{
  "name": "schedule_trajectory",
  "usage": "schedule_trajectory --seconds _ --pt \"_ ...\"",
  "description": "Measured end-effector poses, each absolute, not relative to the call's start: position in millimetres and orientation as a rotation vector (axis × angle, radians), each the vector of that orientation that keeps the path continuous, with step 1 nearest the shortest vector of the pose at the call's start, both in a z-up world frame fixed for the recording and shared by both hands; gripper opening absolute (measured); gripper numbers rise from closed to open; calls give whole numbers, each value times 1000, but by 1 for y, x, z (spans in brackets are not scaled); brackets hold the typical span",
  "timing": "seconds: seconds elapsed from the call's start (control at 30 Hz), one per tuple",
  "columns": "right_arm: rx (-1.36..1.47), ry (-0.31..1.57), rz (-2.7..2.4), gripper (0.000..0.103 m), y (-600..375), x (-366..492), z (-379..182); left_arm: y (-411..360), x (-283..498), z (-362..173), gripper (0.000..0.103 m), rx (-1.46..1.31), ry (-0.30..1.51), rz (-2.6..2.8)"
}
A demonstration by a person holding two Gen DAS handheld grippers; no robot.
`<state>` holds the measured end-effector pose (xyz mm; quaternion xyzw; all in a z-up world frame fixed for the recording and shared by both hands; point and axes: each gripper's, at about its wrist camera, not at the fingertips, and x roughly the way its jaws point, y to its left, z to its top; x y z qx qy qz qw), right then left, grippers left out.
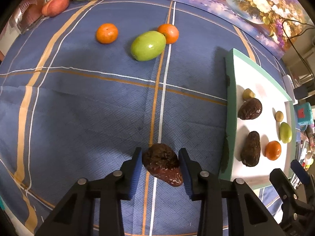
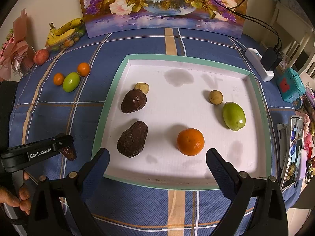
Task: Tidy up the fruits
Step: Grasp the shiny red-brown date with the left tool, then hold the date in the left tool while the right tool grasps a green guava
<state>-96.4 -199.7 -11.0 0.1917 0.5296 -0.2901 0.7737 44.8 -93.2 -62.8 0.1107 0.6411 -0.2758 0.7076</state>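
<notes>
Three fruits lie loose on the blue cloth (image 1: 78, 108) at far left: two oranges (image 1: 107, 33) and a green fruit (image 1: 148, 45). Left gripper (image 1: 160, 169) has its jaws set around a dark avocado (image 1: 162, 164), apparently gripping it. Judged step: pickup for transfer. Next: lift and carry right into the white tray (image 2: 196, 106). Right gripper (image 2: 157, 161) hovers spread wide, holding nothing.

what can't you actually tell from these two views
- Left gripper contact: left wrist view, the pads flank the brown fruit, but whether they press it is unclear.
- Same fruit in right wrist view: the gripper body covers all but its tip.
- Fruit bowl contents: far corner, too small, bananas on top.
- Phone screen: at the edge, distorted.
</notes>
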Motion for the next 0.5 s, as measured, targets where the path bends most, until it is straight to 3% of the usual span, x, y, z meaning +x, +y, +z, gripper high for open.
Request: schedule_trajectory --seconds 0.5 --pt "420 1164 -624 98 -202 -94 -16 -87 45 -37 39 233 1362 -601"
